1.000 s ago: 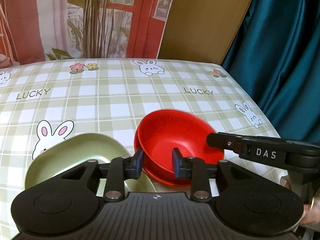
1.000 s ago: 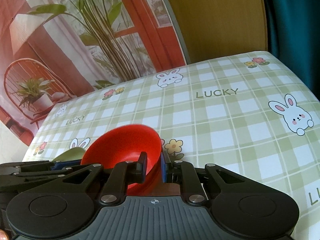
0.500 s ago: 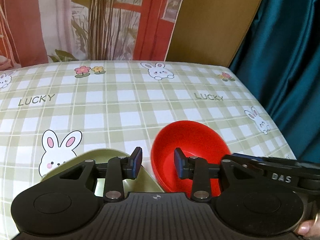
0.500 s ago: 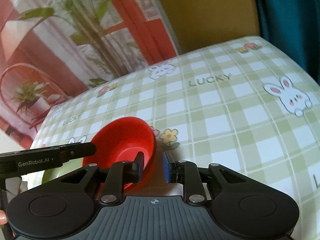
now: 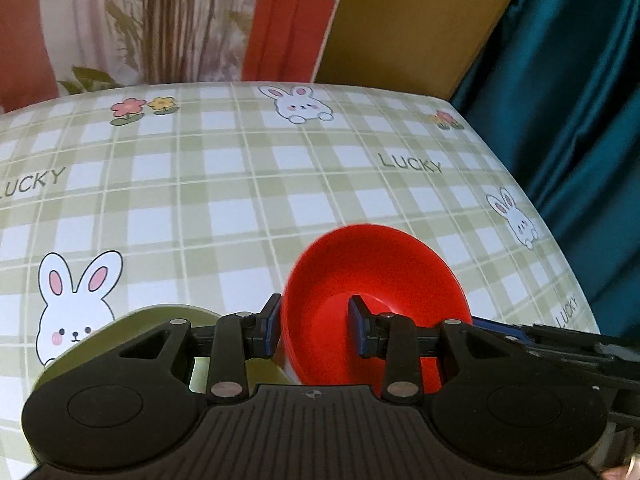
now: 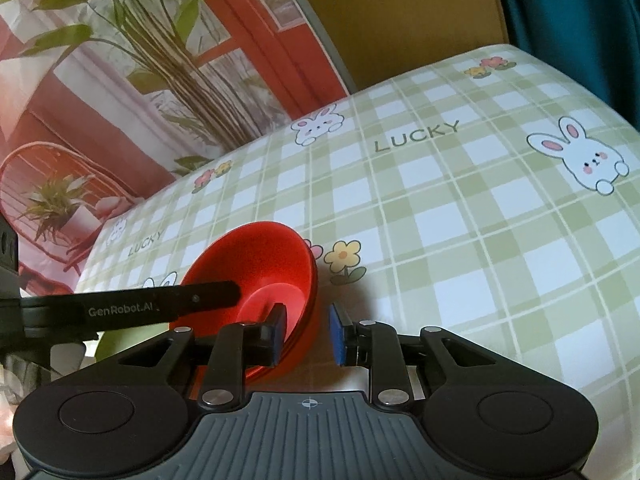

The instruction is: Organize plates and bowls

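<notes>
A red bowl [image 5: 384, 276] sits nested in a second red bowl on the checked tablecloth; it also shows in the right wrist view [image 6: 256, 268]. My left gripper [image 5: 314, 326] is open, its jaws straddling the bowl's left rim. My right gripper [image 6: 308, 334] is open, its jaws either side of the bowl's right rim, no longer clamping it. An olive green plate [image 5: 160, 320] lies to the left of the bowls, partly hidden by my left gripper; a sliver shows in the right wrist view [image 6: 108, 344].
The table's right edge [image 5: 560, 248] drops off beside a teal curtain [image 5: 580, 120]. A printed backdrop with plants stands behind the table. The left gripper's finger [image 6: 160, 302] crosses the right wrist view.
My right gripper has opened and let go of the red bowl's rim. My left gripper has moved right so its jaws now straddle the bowl's left rim.
</notes>
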The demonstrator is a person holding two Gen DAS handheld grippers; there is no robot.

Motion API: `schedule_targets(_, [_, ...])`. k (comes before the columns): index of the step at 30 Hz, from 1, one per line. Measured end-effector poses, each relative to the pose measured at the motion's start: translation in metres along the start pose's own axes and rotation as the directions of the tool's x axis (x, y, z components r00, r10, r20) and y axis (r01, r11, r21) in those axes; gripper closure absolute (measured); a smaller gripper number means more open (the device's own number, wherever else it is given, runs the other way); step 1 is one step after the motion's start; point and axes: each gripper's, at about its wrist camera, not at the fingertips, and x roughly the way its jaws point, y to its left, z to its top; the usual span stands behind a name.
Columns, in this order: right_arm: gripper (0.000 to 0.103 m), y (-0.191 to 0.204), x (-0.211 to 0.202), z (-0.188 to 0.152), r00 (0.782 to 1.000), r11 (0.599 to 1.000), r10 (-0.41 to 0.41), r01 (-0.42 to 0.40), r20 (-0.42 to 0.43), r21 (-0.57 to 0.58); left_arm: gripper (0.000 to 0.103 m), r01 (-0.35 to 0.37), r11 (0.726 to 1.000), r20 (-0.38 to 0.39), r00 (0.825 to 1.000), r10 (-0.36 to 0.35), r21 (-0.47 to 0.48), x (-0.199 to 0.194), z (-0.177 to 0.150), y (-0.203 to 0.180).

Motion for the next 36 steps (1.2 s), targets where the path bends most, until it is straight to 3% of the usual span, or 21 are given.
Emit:
schedule_targets(6, [0.084,0.006,0.002,-0.002,1.000,1.000,0.005,-0.005,-0.008,-0.011,0.068,0.005,1.000,0.015,1.000,-0.005,-0.014,-0.001,-0.004,0.003])
schedule_targets(10, [0.084,0.003,0.001,-0.001,1.000,1.000,0.002,-0.002,-0.007,0.004,0.076,-0.003,1.000,0.033,0.999,0.003,-0.021,-0.006,-0.006,0.003])
schedule_targets(19, [0.085,0.009,-0.014,0.011,0.999,1.000,0.011,-0.012,0.031,0.019,0.077,0.013,0.999,0.092,0.996,-0.009,-0.048,-0.030,-0.004,-0.005])
schedule_targets(25, [0.085,0.032,-0.021,0.025,0.998,0.999,0.039,-0.038,0.056,-0.028,0.077,0.013,0.997,0.145,0.989,-0.002,-0.078,-0.057,-0.002,0.001])
schedule_targets(36, [0.085,0.098,-0.004,0.034,0.991,0.987,0.129,-0.126,0.021,-0.102,0.077,-0.054,0.987,0.218,0.972,0.086,-0.149,-0.109,-0.008,0.037])
